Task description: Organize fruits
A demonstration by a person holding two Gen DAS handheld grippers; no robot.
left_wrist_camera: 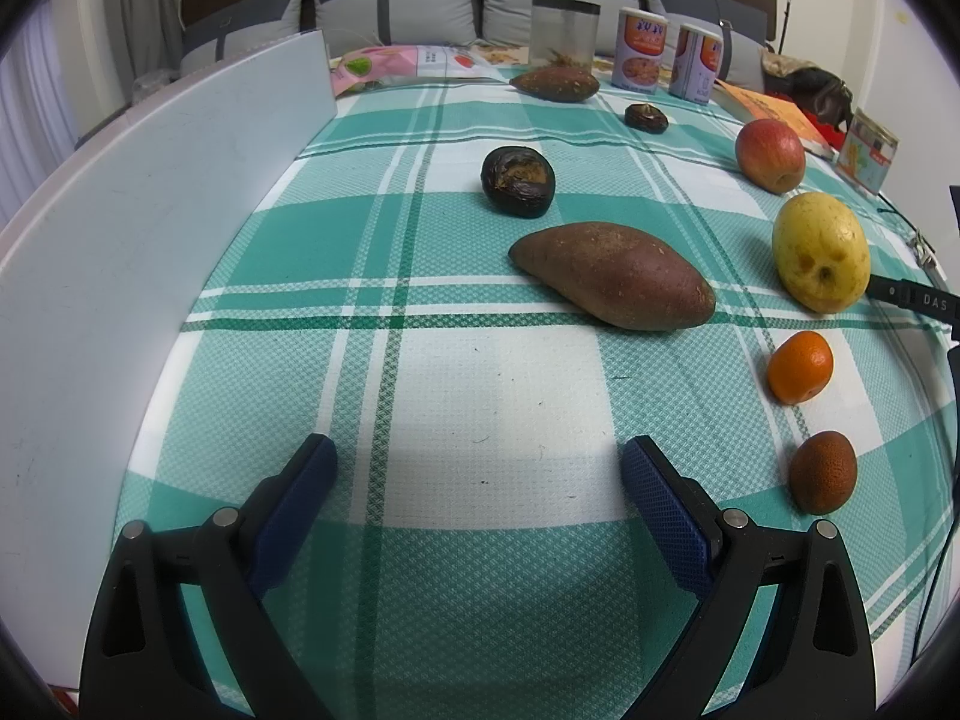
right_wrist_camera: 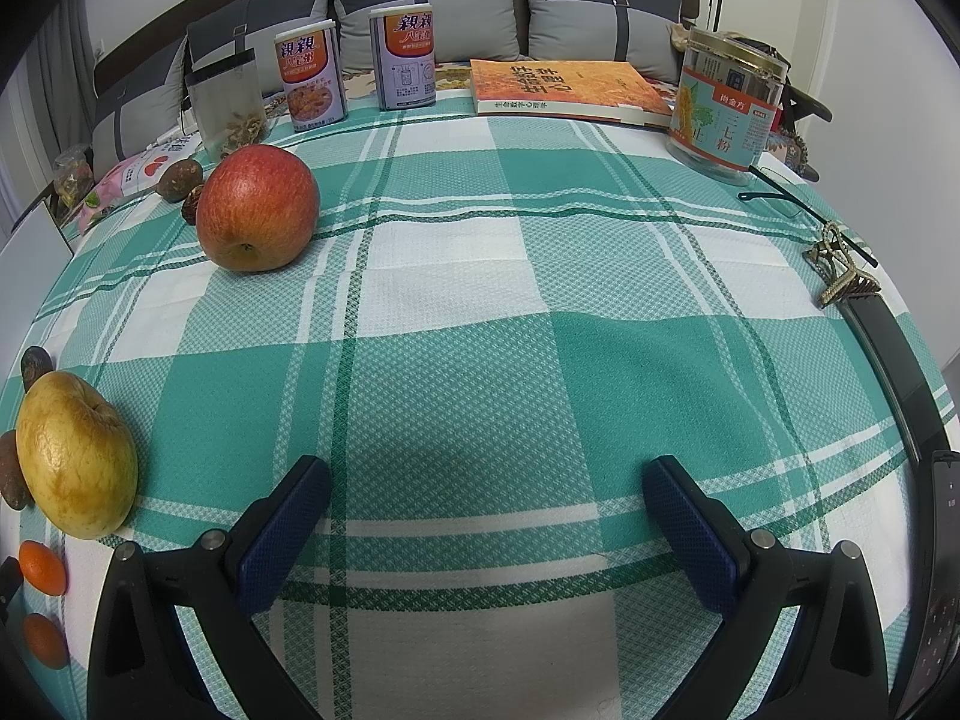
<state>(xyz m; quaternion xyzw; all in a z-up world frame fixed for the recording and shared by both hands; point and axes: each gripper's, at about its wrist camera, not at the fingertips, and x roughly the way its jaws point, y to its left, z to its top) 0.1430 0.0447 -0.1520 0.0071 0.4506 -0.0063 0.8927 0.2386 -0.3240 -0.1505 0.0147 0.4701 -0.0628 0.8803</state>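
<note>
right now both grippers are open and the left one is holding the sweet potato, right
Not quite. Both are open, but the left gripper holds nothing: the left wrist view shows the sweet potato lying on the cloth ahead of it. The right gripper is empty too.

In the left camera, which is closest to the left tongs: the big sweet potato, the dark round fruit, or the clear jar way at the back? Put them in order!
From the left tongs, going up the checked cloth:
1. Big sweet potato, mid-table, slightly right.
2. Dark round fruit, just behind it, near the middle.
3. Clear jar, standing at the far edge by the cushions.
</note>
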